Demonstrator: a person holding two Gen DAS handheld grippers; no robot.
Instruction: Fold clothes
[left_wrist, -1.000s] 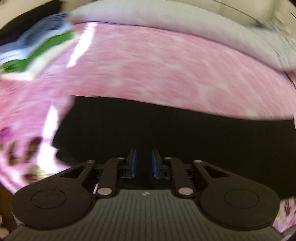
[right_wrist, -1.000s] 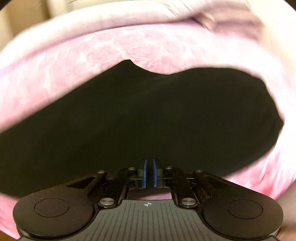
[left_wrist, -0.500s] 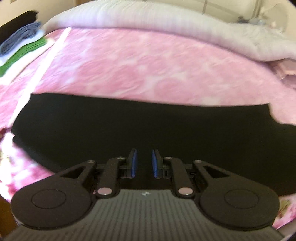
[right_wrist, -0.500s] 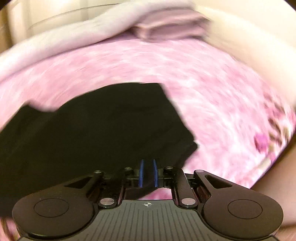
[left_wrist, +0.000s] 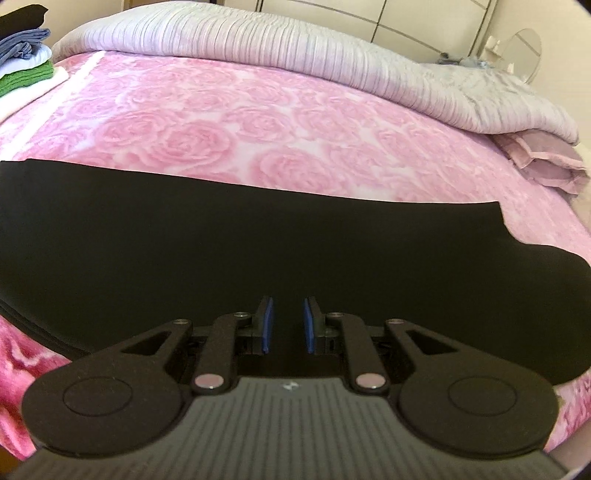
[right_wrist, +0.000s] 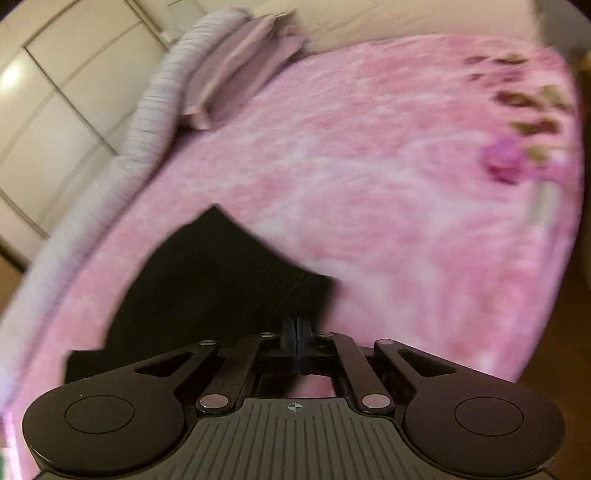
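The fingers of my left gripper (left_wrist: 287, 324) stood apart, with a clear gap between the blue pads and nothing caught in it. The fingers of my right gripper (right_wrist: 296, 341) were pressed together; the black garment (left_wrist: 258, 251) lay directly ahead of them, but I could not tell whether any cloth was pinched between the pads.

The garment lay flat on the bed (left_wrist: 258, 122), a wide dark band across the pink rose-patterned bedspread, with a straight far edge and a rounded lobe at its right end. Its near left edge showed more than one layer, so I judged that at least one fold had been laid and that the step in hand was the interval between folds.

The next move, in my judgement, called for each gripper to take a corner or edge at its own end and carry it across squarely, keeping the far edge straight.

The left wrist view was sharp and showed the garment's full width, a stack of folded clothes (left_wrist: 26, 62) at the far left, and a grey quilt (left_wrist: 332, 55) along the head of the bed. The right wrist view was blurred and tilted; it showed only the garment's right end, with its pointed corner, and the bed's right side.
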